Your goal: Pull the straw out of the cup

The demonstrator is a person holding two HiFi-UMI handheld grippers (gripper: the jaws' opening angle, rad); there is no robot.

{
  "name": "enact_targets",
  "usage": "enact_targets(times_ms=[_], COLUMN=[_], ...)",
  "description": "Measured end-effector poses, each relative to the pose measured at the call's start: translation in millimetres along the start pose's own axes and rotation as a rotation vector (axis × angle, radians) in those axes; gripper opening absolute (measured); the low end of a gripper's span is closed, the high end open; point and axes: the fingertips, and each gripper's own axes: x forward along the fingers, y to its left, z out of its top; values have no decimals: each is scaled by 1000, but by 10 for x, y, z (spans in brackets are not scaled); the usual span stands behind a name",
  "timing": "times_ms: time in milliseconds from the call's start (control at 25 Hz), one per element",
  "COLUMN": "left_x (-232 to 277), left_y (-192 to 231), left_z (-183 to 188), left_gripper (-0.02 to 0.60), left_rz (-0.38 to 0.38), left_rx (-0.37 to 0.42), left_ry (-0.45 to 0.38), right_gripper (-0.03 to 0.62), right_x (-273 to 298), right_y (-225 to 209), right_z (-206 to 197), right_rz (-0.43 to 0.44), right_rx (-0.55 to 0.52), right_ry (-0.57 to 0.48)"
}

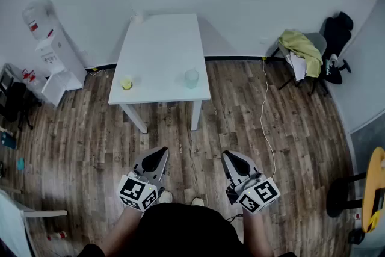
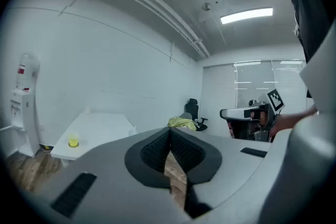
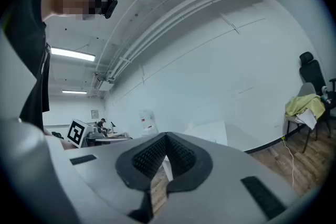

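Two cups stand near the front edge of a white table (image 1: 161, 39): a yellowish cup (image 1: 126, 82) at the left and a pale clear cup (image 1: 191, 77) at the right. No straw can be made out at this distance. The yellowish cup (image 2: 73, 140) also shows in the left gripper view. My left gripper (image 1: 160, 153) and right gripper (image 1: 230, 156) hang low over the wooden floor, well short of the table, side by side. Both have their jaws closed tip to tip with nothing between them, as seen for the left gripper (image 2: 169, 132) and the right gripper (image 3: 167, 136).
A water dispenser (image 1: 51, 45) stands against the wall at the left. A chair draped in a yellow cloth (image 1: 301, 48) and a black office chair (image 1: 335, 33) are at the right. A cable (image 1: 263, 111) runs over the floor. A small white object (image 1: 138, 18) sits on the table's far corner.
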Motion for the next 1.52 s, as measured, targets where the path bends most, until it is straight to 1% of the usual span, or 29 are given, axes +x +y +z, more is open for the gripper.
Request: enact_targets(times_ms=[160,360,640,840,960,1160,1320,1520], left_x=[19,75,111,114,112,169,187,243], left_y=[-50,-149,-294,-409,-455,-550,-546,-424], left_z=[-15,-10,-41,-113,-151,-181,-188,-195], left_gripper=[15,15,15,15,14,15,15,15], left_rz=[12,25,54,74,82,81,84,86], left_rx=[-3,-9,-14,-25,-32,-16,-25,-42], left_ry=[2,-7,-6,2,1,12,17,15], right_gripper=[21,21,21,21,21,21,21,21], right_x=[-67,-151,-279,-396,-466,-557,-518,-370], right_y=[-49,-125,-236,-295,-319,-414,-442,-433], right_z=[8,5,-44,-92,-110,-121,-107,-90], right_rz=[7,32,50,71,75,72,76,91], right_rx=[-5,26,27,43,33,27,34,48], right_ry=[1,0,24,31,36,43,47,45])
